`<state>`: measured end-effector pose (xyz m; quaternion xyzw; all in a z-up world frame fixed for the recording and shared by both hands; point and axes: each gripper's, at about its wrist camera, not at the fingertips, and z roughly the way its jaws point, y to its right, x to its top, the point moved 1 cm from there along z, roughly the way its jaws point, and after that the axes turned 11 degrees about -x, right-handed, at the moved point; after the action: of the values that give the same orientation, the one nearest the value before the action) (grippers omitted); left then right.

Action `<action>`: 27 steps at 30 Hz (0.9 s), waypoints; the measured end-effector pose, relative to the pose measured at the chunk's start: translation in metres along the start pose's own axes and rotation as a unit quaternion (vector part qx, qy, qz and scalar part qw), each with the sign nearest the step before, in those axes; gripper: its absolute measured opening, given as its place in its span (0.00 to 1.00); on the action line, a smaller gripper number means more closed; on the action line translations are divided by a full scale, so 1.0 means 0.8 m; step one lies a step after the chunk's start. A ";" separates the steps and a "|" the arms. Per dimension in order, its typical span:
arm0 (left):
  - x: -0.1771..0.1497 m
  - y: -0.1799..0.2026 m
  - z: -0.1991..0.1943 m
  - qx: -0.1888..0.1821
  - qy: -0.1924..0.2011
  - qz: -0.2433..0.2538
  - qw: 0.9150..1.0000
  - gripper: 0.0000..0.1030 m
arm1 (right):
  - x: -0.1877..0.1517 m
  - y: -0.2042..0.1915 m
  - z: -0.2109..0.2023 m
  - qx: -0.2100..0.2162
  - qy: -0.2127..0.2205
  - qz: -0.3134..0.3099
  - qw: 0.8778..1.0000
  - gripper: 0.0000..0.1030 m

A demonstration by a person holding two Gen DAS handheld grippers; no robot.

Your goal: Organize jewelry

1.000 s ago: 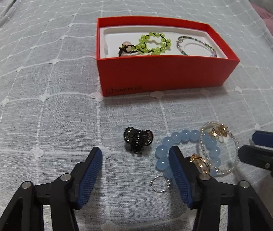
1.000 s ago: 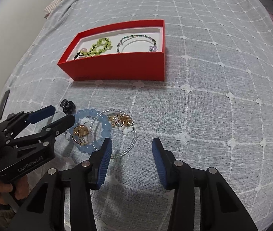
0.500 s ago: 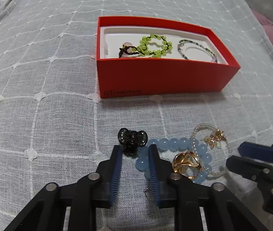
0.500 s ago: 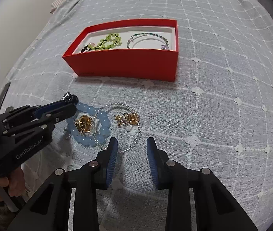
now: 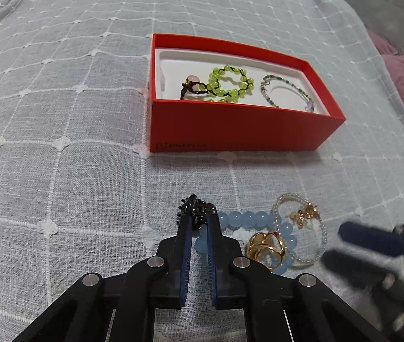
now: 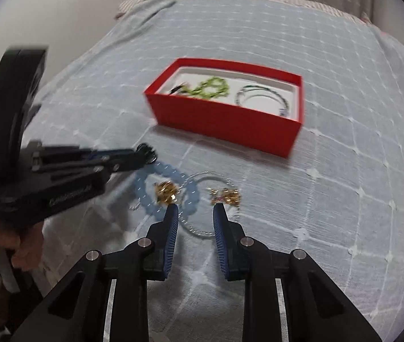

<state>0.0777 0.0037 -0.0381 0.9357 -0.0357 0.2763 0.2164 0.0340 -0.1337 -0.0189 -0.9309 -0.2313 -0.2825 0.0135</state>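
left gripper (image 5: 199, 221) nearly closed, pinching black hair claw (image 5: 195, 209) | right gripper (image 6: 193, 209) jaws parted, empty, over clear bead bracelet (image 6: 202, 199) | risk: claw, held only at fingertips, may slip | far: red box (image 5: 230, 129)

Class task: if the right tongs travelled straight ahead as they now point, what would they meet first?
Probably the clear bead bracelet on the bedspread between the right tongs, gold earrings close beside it; blur leaves depth uncertain.
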 end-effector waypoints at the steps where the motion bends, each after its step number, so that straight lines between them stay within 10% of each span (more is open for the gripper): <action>1: 0.000 0.000 0.001 -0.002 -0.002 -0.001 1.000 0.05 | -0.003 -0.006 0.005 -0.007 -0.005 -0.014 1.000 0.26; 11: 0.000 -0.004 0.004 -0.010 -0.008 -0.014 1.000 0.05 | -0.008 -0.034 0.030 -0.063 -0.002 -0.092 0.994 0.25; 17: -0.002 0.000 0.006 -0.014 -0.011 -0.005 1.000 0.07 | -0.004 -0.038 0.029 -0.057 0.004 -0.103 0.993 0.04; 27: -0.001 0.000 0.009 -0.015 -0.018 0.000 1.000 0.08 | 0.008 -0.012 -0.005 -0.033 0.040 -0.062 0.997 0.04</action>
<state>0.0808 0.0006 -0.0443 0.9374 -0.0434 0.2584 0.2296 0.0321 -0.1232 -0.0130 -0.9026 -0.2781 -0.3275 -0.0253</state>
